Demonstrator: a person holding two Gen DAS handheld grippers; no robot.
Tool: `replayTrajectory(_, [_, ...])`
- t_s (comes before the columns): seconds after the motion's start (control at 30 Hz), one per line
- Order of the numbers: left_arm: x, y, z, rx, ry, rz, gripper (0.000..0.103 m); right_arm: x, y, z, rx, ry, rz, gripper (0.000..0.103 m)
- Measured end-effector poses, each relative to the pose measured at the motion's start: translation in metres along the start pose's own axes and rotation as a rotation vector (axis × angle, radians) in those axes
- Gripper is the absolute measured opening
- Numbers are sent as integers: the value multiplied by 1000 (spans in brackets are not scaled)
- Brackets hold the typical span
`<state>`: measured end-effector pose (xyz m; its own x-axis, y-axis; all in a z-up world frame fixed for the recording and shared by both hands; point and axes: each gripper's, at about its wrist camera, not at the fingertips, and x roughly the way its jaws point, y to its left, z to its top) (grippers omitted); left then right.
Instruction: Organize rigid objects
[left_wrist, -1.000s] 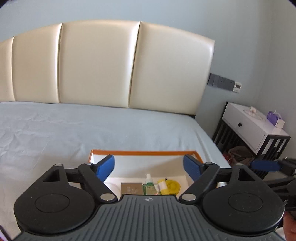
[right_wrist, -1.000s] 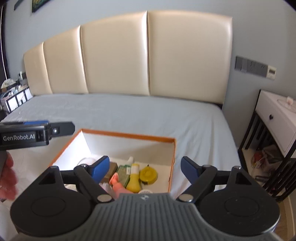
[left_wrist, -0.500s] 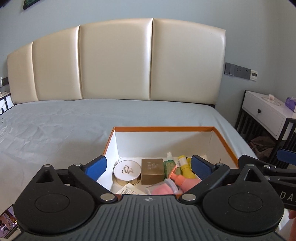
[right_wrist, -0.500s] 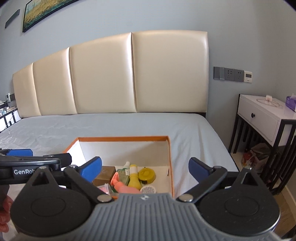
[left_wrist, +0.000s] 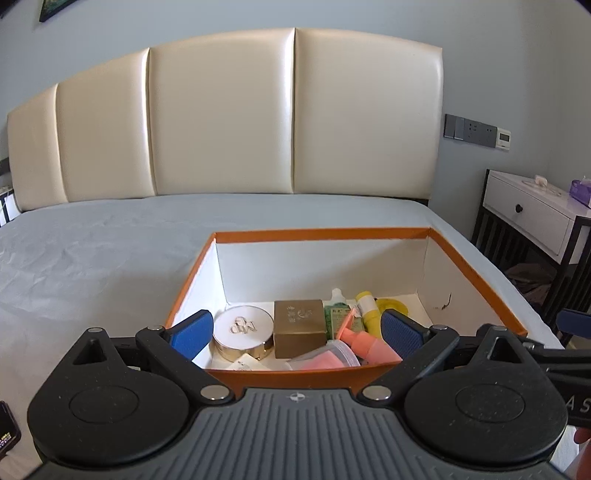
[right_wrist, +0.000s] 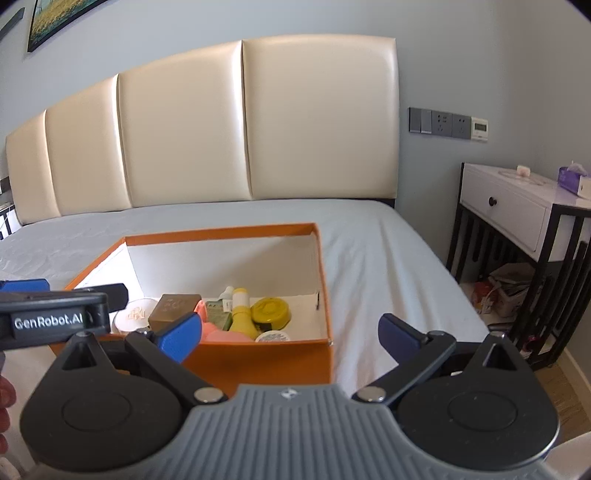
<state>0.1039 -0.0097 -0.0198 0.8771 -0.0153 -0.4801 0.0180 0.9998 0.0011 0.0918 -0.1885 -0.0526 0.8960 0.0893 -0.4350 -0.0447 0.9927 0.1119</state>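
Both hand-held grippers hovering released at the near edge of the orange box (left_wrist: 321, 233) on the bed (left_wrist: 92, 258).

Left hand-held gripper (left_wrist: 295, 330) and right hand-held gripper (right_wrist: 290, 334) are gaping wide, gripping nothing. Lying packed in the box's near end: white compact (left_wrist: 242, 326), gold box (left_wrist: 298, 326), green bottle (left_wrist: 338, 314), yellow bottle (right_wrist: 242, 314), yellow tin (right_wrist: 270, 312), pink bottle (left_wrist: 364, 341).

A wide bed (left_wrist: 110, 258) covered in a smooth pale blue-grey sheet carried an open rectangular cardboard box (left_wrist: 321, 233) with orange walls and a white lining, which sat directly on the sheet near the bed's right edge.
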Motion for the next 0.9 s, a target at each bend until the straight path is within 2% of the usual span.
replayTrajectory(0.13, [0, 3, -3, -28, 5, -6, 103, 6, -4, -3, 29, 37, -19, 100])
replayTrajectory(0.5, [0, 5, -8, -49, 49, 18, 103, 0, 1, -3, -3, 22, -1, 100])
replayTrajectory(0.9, [-5, 14, -9, -77, 36, 2, 103, -1, 3, -4, -7, 24, -8, 100])
